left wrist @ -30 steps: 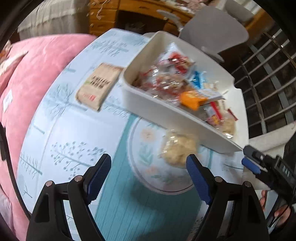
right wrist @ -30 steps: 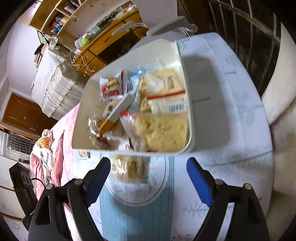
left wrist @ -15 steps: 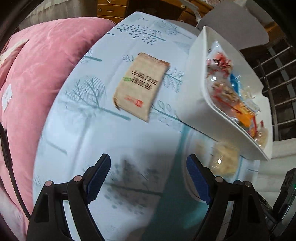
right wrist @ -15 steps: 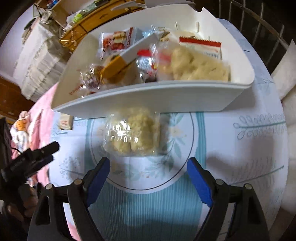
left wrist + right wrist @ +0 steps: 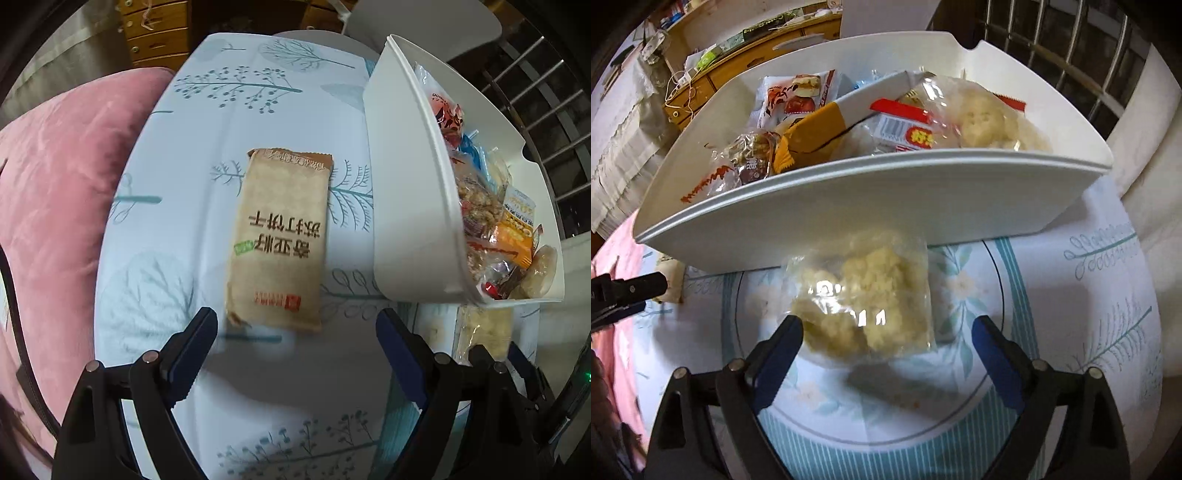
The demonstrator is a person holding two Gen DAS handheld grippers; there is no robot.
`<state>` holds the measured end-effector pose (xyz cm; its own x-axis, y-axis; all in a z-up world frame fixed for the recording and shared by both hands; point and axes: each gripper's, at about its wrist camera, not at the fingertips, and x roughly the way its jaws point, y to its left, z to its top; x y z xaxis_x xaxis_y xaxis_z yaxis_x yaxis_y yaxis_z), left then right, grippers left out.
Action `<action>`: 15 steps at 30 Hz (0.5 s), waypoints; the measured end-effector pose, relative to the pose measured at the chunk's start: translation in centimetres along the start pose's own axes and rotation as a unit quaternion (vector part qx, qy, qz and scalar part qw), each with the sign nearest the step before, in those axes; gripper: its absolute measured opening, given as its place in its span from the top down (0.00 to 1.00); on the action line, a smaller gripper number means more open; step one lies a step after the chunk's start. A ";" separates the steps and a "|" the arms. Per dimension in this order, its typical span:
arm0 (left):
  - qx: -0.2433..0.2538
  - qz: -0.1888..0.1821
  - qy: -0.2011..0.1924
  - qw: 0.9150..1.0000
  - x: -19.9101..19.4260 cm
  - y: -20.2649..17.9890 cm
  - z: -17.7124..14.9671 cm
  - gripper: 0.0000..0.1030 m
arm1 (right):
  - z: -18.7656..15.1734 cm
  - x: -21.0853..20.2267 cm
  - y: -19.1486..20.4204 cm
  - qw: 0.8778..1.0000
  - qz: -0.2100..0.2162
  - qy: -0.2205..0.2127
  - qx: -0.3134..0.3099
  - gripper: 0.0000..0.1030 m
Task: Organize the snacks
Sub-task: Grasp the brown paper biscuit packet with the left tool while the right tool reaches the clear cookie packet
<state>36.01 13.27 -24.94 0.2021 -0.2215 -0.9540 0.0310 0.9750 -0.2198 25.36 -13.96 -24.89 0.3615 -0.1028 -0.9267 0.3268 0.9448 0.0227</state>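
Note:
A white bin (image 5: 410, 206) full of several wrapped snacks stands on the patterned tablecloth; it also shows in the right wrist view (image 5: 871, 206). A brown biscuit packet (image 5: 280, 236) lies flat left of the bin. My left gripper (image 5: 295, 332) is open, just short of the packet's near end. A clear bag of pale puffed snack (image 5: 864, 299) lies in front of the bin. My right gripper (image 5: 886, 336) is open, its fingers on either side of the bag's near edge. The bag also shows in the left wrist view (image 5: 484, 332).
A pink cushion (image 5: 55, 206) borders the table on the left. A wooden cabinet (image 5: 159, 33) and a grey chair (image 5: 424, 26) stand beyond the far edge. A metal railing (image 5: 1071, 48) is behind the bin. The left gripper's tip (image 5: 628, 291) shows at the right wrist view's left edge.
My left gripper swung left from the puffed snack bag toward the brown packet and closed in on it. My right gripper dropped down and came up to the puffed snack bag.

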 end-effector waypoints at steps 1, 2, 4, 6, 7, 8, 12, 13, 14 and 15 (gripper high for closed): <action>0.003 0.001 -0.001 1.000 0.2 0.0 0.1 0.16 | -0.1 0.1 0.2 1.000 -0.002 -0.005 -0.006 0.04; 0.007 0.003 -0.001 1.000 0.4 0.1 0.3 0.16 | -0.1 0.1 0.4 1.000 -0.003 -0.007 -0.010 0.03; 0.015 0.006 -0.001 1.000 0.8 0.0 0.8 0.16 | -0.3 0.3 1.3 1.000 -0.003 -0.009 -0.013 0.02; 0.020 0.011 -0.003 1.000 1.2 0.0 1.2 0.16 | -0.3 0.5 1.5 1.000 -0.004 -0.012 -0.015 0.01; 0.022 0.014 -0.004 1.000 1.4 -0.1 1.4 0.16 | -0.1 0.7 1.5 1.000 -0.005 -0.013 -0.016 0.00; 0.024 0.015 -0.006 1.000 1.5 -0.1 1.3 0.16 | -0.1 0.7 1.6 1.000 -0.005 -0.014 -0.017 0.00; 0.035 0.027 -0.015 0.999 2.0 -0.7 1.5 0.25 | 0.1 0.8 2.4 0.999 -0.003 -0.021 -0.034 0.00; 0.040 0.030 -0.018 0.999 2.0 -0.8 1.6 0.27 | 0.3 0.8 2.7 0.999 -0.002 -0.023 -0.039 0.00; 0.043 0.033 -0.021 0.998 1.9 -0.8 1.5 0.31 | 0.4 0.8 3.0 0.999 0.000 -0.027 -0.047 0.01; 0.045 0.034 -0.024 0.998 1.9 -0.9 1.6 0.35 | 0.5 0.9 3.3 0.998 0.001 -0.028 -0.053 0.01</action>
<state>37.90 12.00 -26.27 0.2541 -0.1558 -0.9546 0.1021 0.9858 -0.1337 27.23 -11.08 -25.40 0.4123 -0.1149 -0.9038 0.2328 0.9724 -0.0174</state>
